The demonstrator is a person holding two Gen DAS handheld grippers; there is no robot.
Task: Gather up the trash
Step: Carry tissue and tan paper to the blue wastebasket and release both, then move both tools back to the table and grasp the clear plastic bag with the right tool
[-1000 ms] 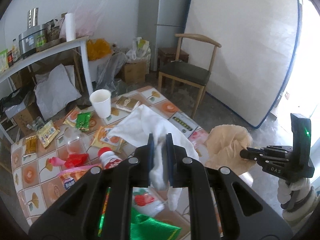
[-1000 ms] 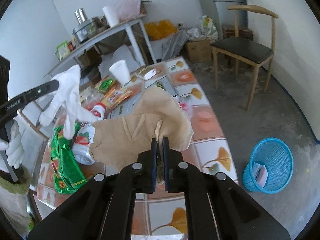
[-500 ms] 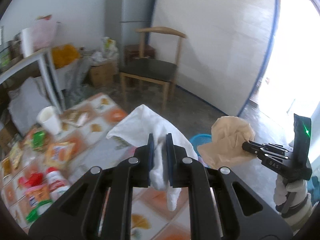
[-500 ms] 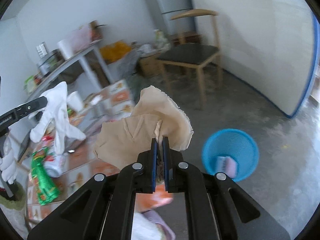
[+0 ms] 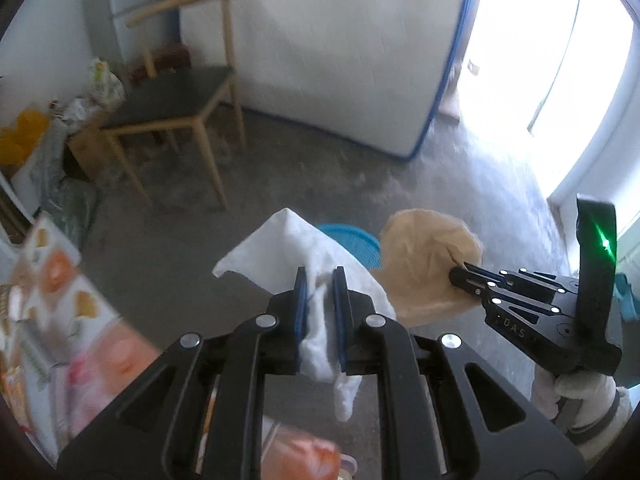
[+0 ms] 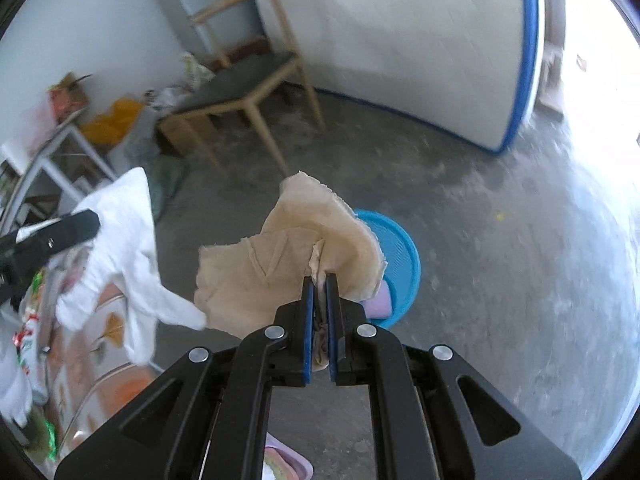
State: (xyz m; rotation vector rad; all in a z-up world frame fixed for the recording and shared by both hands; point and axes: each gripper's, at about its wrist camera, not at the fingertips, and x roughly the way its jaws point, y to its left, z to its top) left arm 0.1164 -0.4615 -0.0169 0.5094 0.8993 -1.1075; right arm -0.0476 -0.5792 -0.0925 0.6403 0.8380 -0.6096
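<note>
L gripper [image 5: 319, 280] jaws clamp white tissue [image 5: 280, 256]; R gripper [image 5: 460, 274] grips brown paper [image 5: 424, 264].

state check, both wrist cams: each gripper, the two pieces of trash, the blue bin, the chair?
left gripper: shut on white tissue
right gripper: shut on brown paper
white tissue: crumpled, hanging from the left gripper
brown paper: crumpled, held in the air in front of the bin
blue bin: upright on the floor, open, something pale purple inside
chair: upright, seat bare
</note>
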